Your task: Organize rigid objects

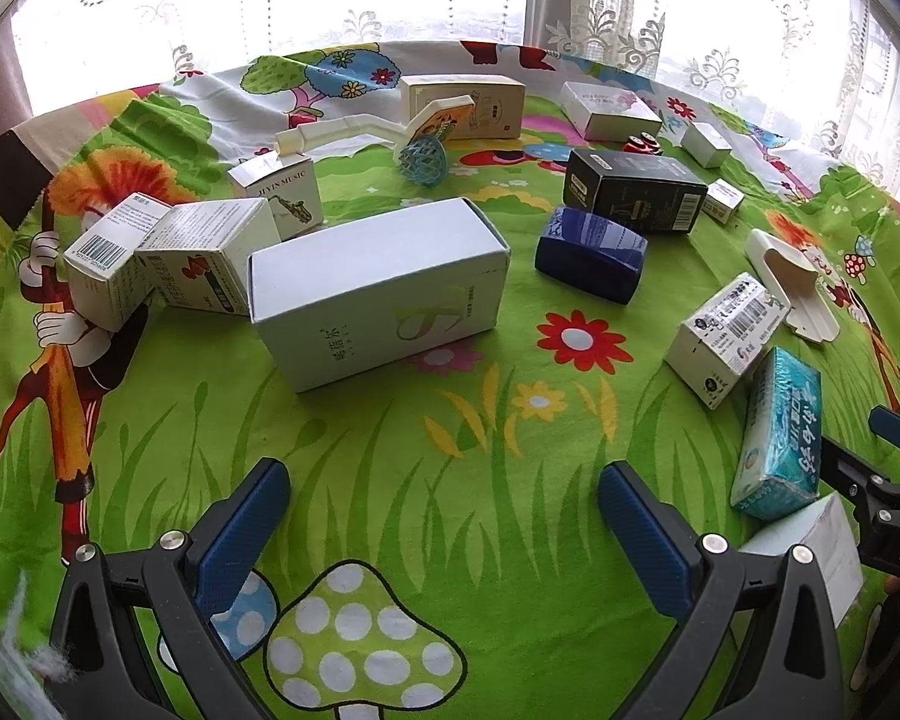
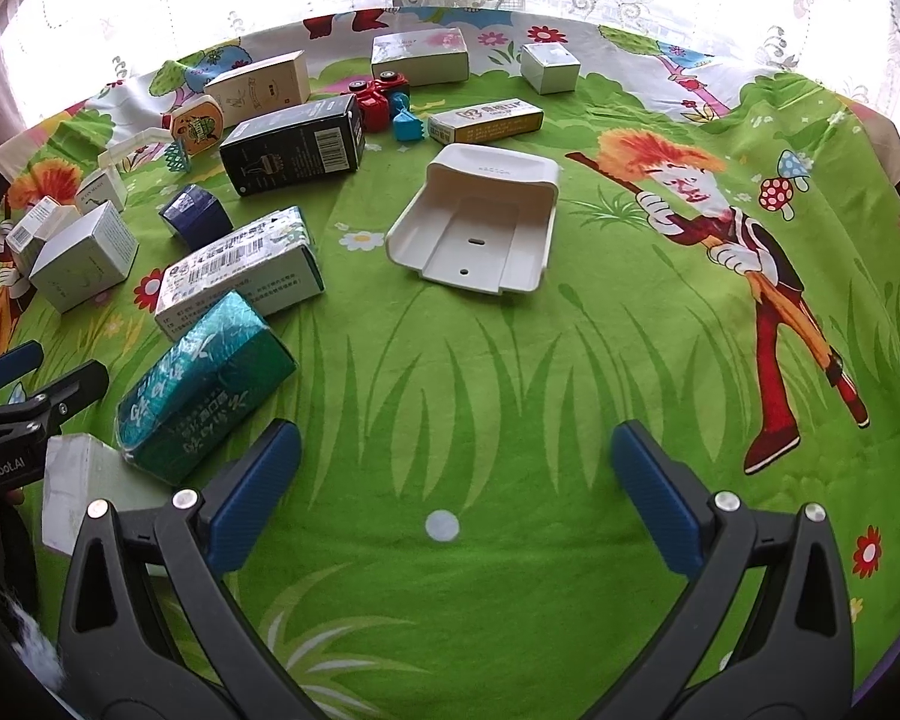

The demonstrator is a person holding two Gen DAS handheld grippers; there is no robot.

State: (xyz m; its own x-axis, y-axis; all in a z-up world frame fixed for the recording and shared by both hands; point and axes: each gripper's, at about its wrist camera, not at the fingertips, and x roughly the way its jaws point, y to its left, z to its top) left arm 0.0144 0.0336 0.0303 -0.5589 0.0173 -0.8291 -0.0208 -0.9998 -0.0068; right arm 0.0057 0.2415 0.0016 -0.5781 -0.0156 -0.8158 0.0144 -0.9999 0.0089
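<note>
Green printed cloth covers the tabletop (image 1: 450,420), and the rigid objects lie scattered over it, none grouped or aligned, so the sorting appears to be at its start.

At far left, small white cartons (image 1: 168,264) lean against one another. Just right of them lies the large white box (image 1: 378,294), directly ahead of the left gripper (image 1: 444,516), whose jaws stand wide apart and hold nothing. Further right sit a dark blue case (image 1: 591,261) and a black box (image 1: 636,192).

Between the two grippers a teal wrapped pack (image 2: 204,384) rests tilted on a barcoded carton (image 2: 240,270). Ahead of the right gripper (image 2: 456,492), likewise spread and empty, lies a white plastic tray (image 2: 480,222), well apart from it.

Judgement: selection step. The next move calls for one gripper to advance, straddle a box across its narrow faces and close. The large white box may be too wide for anything but its short side.
</note>
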